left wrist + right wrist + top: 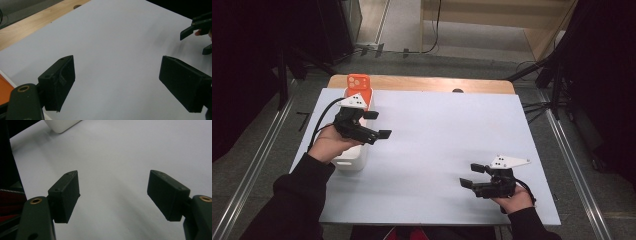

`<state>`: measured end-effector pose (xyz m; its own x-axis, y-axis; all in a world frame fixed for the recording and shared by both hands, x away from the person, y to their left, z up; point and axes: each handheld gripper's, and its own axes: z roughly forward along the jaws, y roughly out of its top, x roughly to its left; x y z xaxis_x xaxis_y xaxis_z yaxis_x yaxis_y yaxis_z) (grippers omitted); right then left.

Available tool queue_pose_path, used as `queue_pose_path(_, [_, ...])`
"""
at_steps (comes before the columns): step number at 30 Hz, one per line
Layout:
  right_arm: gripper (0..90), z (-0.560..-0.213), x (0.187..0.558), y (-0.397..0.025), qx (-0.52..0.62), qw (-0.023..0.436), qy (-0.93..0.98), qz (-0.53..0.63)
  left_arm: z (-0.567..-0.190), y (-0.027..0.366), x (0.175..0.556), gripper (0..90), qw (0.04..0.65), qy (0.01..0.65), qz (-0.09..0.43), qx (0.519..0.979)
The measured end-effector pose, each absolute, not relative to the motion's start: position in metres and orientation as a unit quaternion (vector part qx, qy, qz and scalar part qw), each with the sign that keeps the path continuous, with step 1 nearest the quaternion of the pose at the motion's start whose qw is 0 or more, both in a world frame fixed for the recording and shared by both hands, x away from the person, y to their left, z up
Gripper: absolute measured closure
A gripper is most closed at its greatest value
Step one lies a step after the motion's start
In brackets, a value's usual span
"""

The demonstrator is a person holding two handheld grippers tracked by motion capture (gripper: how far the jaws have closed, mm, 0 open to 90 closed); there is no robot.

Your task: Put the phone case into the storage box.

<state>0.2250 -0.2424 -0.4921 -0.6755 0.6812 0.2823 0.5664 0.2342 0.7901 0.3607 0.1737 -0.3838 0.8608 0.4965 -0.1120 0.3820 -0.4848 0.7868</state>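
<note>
I'm holding left gripper point(377, 124) and right gripper point(472, 175) spread, empty | risk: left elbowing white bin point(350, 161) holding orange phone point(358, 83).

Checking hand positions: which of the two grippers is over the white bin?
The left gripper, held above the white bin with the orange phone.

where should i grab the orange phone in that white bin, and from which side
Grip the orange phone by its top end, which sticks up out of the white bin at the far end. Probably come down from above with the left gripper, jaws across the thin faces. The bin walls hide the lower body, so a side approach looks blocked.
</note>
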Motion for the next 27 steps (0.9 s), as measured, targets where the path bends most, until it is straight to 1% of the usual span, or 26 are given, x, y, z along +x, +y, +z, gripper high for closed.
queue_pose_path(11, [24.8,-0.492,0.225,-0.242,0.394,0.061,0.785,0.474,-0.396,0.172,0.347,13.7,0.441,0.248,0.058,0.861])
queue_pose_path(27, [24.8,-0.492,0.225,-0.241,0.394,0.059,0.786,0.472,-0.409,0.169,0.324,13.7,0.435,0.234,0.061,0.867])
